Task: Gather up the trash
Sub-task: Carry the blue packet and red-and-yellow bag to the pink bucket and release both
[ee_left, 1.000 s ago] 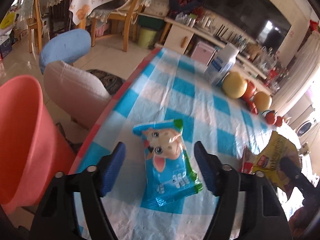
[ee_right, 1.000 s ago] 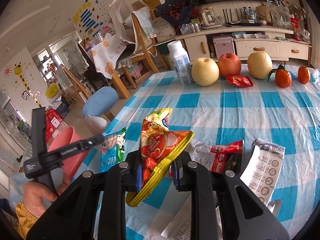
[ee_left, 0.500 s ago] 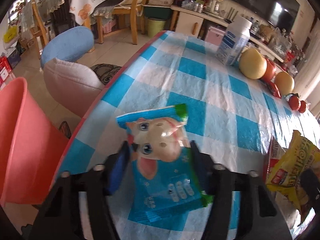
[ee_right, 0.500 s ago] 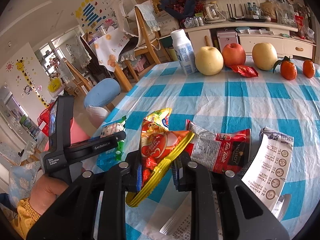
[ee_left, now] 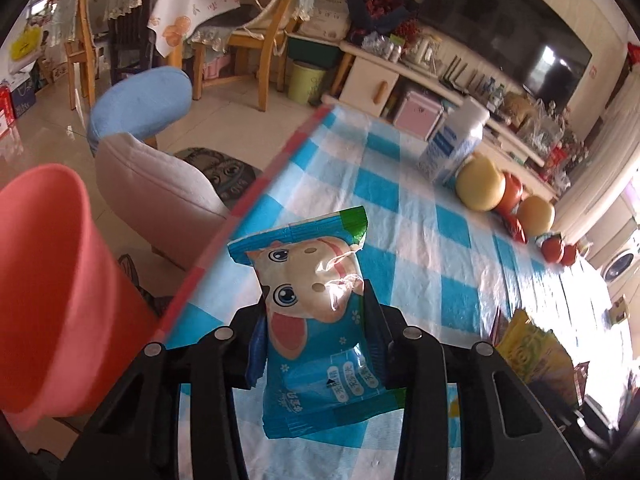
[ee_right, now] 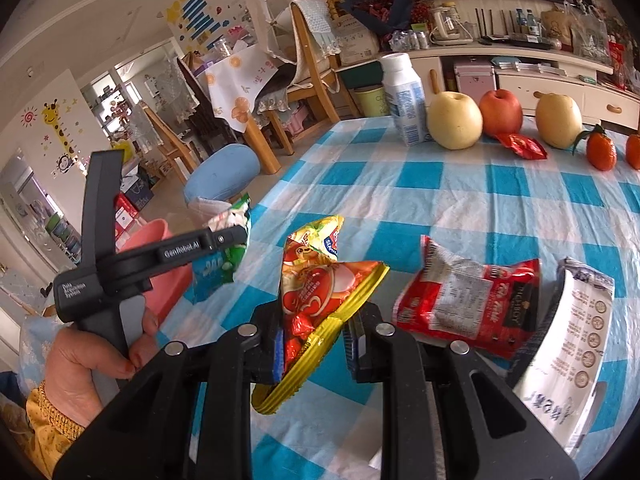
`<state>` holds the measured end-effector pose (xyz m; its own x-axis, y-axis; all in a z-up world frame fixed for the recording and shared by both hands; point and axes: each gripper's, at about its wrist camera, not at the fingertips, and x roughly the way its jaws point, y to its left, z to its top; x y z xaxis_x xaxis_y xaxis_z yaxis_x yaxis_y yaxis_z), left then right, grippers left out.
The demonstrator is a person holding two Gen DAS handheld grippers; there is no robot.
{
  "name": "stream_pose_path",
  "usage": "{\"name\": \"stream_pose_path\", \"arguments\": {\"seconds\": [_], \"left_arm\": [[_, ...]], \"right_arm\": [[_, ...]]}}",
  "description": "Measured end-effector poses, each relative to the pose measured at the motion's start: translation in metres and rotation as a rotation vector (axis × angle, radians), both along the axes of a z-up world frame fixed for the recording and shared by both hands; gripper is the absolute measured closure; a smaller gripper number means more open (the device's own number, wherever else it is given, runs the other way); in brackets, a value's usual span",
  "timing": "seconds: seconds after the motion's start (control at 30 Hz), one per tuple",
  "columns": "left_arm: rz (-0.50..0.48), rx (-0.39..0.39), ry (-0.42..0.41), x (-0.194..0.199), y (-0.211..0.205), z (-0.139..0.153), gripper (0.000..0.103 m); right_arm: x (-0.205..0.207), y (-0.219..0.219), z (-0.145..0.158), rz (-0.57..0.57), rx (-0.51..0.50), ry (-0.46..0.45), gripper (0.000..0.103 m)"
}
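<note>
Trash: glossy blue cartoon wrapper (ee_left: 316,320), crinkled, clamped in the just-closed left gripper (ee_left: 314,312) above the checked tabletop (ee_left: 420,248); right gripper (ee_right: 316,320) fingers pinch a red-yellow foil packet (ee_right: 320,280).

1. Setting: a lived-in family home, in a combined living and dining room.
2. Work surface: a table (ee_right: 472,184) under a blue-and-white checked plastic cloth.
3. Food on the table: a milk bottle (ee_right: 402,98), pears (ee_right: 454,120), an apple (ee_right: 501,112) and tangerines (ee_right: 600,150).
4. Furniture: wooden dining chairs (ee_left: 262,36) draped with cloths, and a blue padded stool (ee_left: 140,110) on a tiled floor.
5. Media wall: a long cream cabinet (ee_right: 560,76) crowded with household items, below a television (ee_left: 516,40).
6. Wall decor: a children's giraffe sticker (ee_right: 54,120) and coloured decals (ee_right: 200,12).
7. Waste container: a pink plastic bucket (ee_left: 48,292) beside the table.
</note>
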<state>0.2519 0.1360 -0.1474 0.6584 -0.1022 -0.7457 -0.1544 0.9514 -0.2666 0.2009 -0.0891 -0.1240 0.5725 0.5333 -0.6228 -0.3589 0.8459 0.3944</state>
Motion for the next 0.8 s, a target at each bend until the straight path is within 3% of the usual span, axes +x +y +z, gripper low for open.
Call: {"name": "stream_pose_path", "arguments": {"seconds": [0.33, 0.6, 0.8], "left_arm": [[0.216, -0.014, -0.101, -0.028, 0.088, 0.035, 0.061], [0.425, -0.078, -0.092, -0.054, 0.179, 0.033, 0.061], [0.503, -0.126, -0.079, -0.063, 0.219, 0.024, 0.061]], "right_arm": [[0.000, 0.076, 0.027, 0.135, 0.012, -0.036, 0.079], [0.002, 0.165, 0.053, 0.306, 0.002, -0.085, 0.079], [0.003, 0.225, 0.060, 0.402, -0.012, -0.109, 0.079]]}}
